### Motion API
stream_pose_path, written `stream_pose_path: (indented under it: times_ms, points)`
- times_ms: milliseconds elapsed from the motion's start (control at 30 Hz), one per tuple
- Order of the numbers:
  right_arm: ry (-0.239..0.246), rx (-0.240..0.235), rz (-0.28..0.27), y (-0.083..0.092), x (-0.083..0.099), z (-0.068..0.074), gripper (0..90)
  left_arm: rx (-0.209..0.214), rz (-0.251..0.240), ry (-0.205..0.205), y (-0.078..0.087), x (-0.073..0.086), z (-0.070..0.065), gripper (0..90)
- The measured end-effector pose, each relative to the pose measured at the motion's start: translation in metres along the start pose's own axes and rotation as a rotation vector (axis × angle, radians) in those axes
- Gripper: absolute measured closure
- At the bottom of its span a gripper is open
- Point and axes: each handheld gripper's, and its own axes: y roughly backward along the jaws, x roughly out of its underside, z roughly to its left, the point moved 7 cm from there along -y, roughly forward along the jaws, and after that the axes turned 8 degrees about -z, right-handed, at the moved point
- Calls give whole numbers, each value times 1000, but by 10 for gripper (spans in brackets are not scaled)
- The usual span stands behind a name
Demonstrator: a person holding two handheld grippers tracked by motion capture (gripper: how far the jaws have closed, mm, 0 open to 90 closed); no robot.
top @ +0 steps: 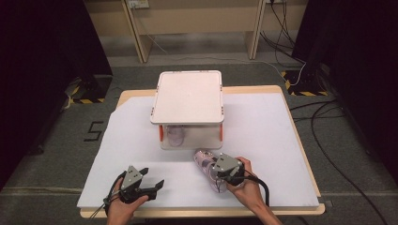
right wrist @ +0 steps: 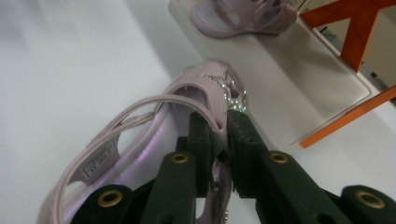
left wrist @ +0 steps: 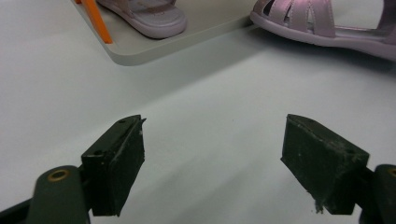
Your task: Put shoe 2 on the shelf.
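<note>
A lilac strapped sandal (top: 206, 164) lies on the white table cover just in front of the two-level white shoe rack (top: 190, 98). My right gripper (right wrist: 219, 135) is shut on this sandal (right wrist: 140, 140), its jaws pinching the upper strap beside the sparkly trim. A second lilac sandal (top: 176, 136) sits on the rack's lower shelf (right wrist: 280, 60), toe outward, seen as the second sandal (left wrist: 149, 16) in the left gripper view. My left gripper (top: 150, 180) rests low over the cover at the front left, open, with nothing between its fingers (left wrist: 116, 163).
The rack has orange side braces (right wrist: 355, 28) and a flat white top. The table cover (top: 263, 140) spreads wide on both sides of the rack. Cables lie on the floor to the right (top: 328, 122), and dark cabinets flank the table.
</note>
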Motion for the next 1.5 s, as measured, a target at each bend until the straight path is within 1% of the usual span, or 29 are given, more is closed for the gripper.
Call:
stream_pose_path:
  times_ms: [67,100,167,233,333,400,433,467,533,600,667,800,833,867,900,933,1033,1100,1133,1167,1200,1233,1267,1300,1333,1367,1433,1467,1500]
  points:
    - [-11,11,-16,3,-4,-1,842,-1,-2,1,0,0,0,208]
    - [-3,17,-28,3,-7,-4,846,-2,-2,2,0,0,1,208]
    - [-4,32,-42,3,-12,-7,848,-2,-2,1,0,0,1,208]
    - [-6,41,-53,2,-16,-10,849,-1,0,1,1,0,1,208]
    - [10,68,-63,-1,-22,-17,849,-2,-4,3,0,0,1,208]
    - [-1,78,-73,-5,-26,-21,849,-1,-1,2,0,0,1,208]
    - [13,87,-78,-8,-28,-24,849,-1,-1,3,0,0,1,208]
    - [5,91,-77,-12,-29,-25,849,-1,-2,3,0,0,1,208]
    - [18,108,-73,-20,-31,-30,848,-1,-4,4,0,0,1,208]
    - [6,117,-65,-30,-31,-34,848,-1,-3,4,0,0,1,208]
    - [17,133,-60,-40,-31,-38,847,0,-4,5,0,0,1,208]
    - [9,162,-49,-58,-33,-45,847,-1,-2,9,0,0,1,208]
    - [12,167,-47,-63,-34,-47,847,-1,-2,10,0,0,1,208]
    - [29,171,-47,-68,-35,-49,846,0,-2,10,0,0,1,208]
    - [30,184,-39,-72,-36,-50,846,0,-3,9,0,0,1,208]
    - [51,186,-35,-76,-36,-52,846,1,-3,8,0,0,1,208]
    - [61,208,-20,-87,-37,-55,843,2,-4,7,0,0,1,208]
    - [53,220,-3,-93,-34,-56,838,3,-2,5,1,0,1,208]
    - [65,221,3,-96,-33,-57,830,4,-2,5,0,0,0,208]
    - [53,218,13,-98,-31,-56,807,5,-2,4,0,0,0,208]
    - [43,206,-1,-100,-31,-55,771,6,-4,6,0,0,0,208]
    - [15,214,3,-101,-31,-53,717,7,-3,7,0,0,0,208]
    - [3,215,7,-101,-31,-52,681,8,-3,7,0,0,0,208]
    - [1,206,7,-101,-32,-52,650,6,-4,7,0,0,0,208]
    - [-11,203,5,-99,-34,-52,607,6,-4,7,0,0,0,208]
    - [-33,200,12,-97,-34,-51,563,6,-3,7,0,0,0,208]
    - [-75,180,-6,-91,-38,-52,503,5,1,4,0,1,0,208]
    - [-110,178,-4,-88,-39,-51,484,5,2,4,0,1,0,208]
    - [-129,166,-12,-85,-41,-51,476,5,0,4,0,1,-1,208]
